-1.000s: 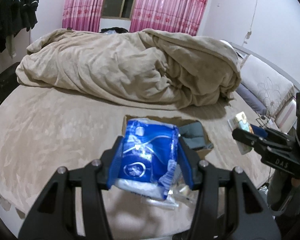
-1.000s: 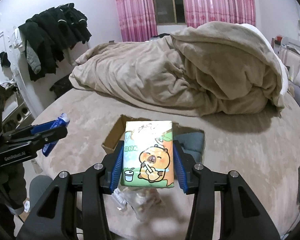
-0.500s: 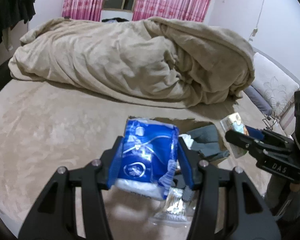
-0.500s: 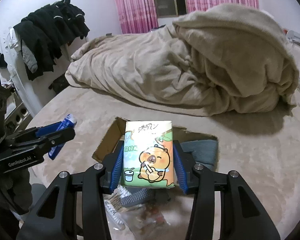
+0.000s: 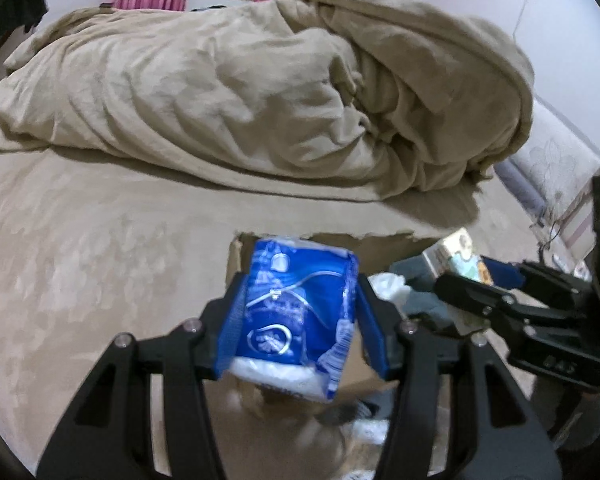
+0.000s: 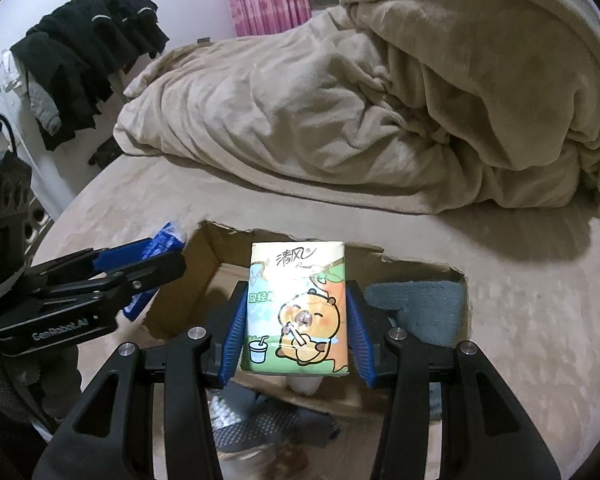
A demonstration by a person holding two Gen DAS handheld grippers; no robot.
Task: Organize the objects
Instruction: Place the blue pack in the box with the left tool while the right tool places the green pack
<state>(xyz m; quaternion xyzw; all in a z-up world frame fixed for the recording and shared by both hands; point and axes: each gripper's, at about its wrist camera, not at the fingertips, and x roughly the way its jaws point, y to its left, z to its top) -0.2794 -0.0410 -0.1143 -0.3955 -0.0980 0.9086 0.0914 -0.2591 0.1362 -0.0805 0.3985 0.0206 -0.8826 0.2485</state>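
A blue plastic tissue pack (image 5: 296, 312) sits between the blue pads of my left gripper (image 5: 300, 280). Its jaws are opening, and the pads still touch the pack. My right gripper (image 6: 296, 286) is shut on a green and orange tissue pack with a cartoon animal (image 6: 296, 308). Both packs hang over an open cardboard box (image 6: 204, 264) sunk into the beige bedspread. From the right wrist view the left gripper (image 6: 168, 256) is at the box's left rim. In the left wrist view the right gripper (image 5: 460, 276) is to the right, over the box (image 5: 234, 260).
The box holds a grey-blue cloth (image 6: 416, 304), something white (image 5: 388, 284) and several small packets. A heaped beige duvet (image 5: 280, 92) fills the far side of the bed. Pillows (image 5: 552, 168) lie at the right. Dark clothes (image 6: 84, 64) hang on the left wall.
Both grippers have come forward and down with their packs. The box has grown larger in both views and now lies right beneath them.
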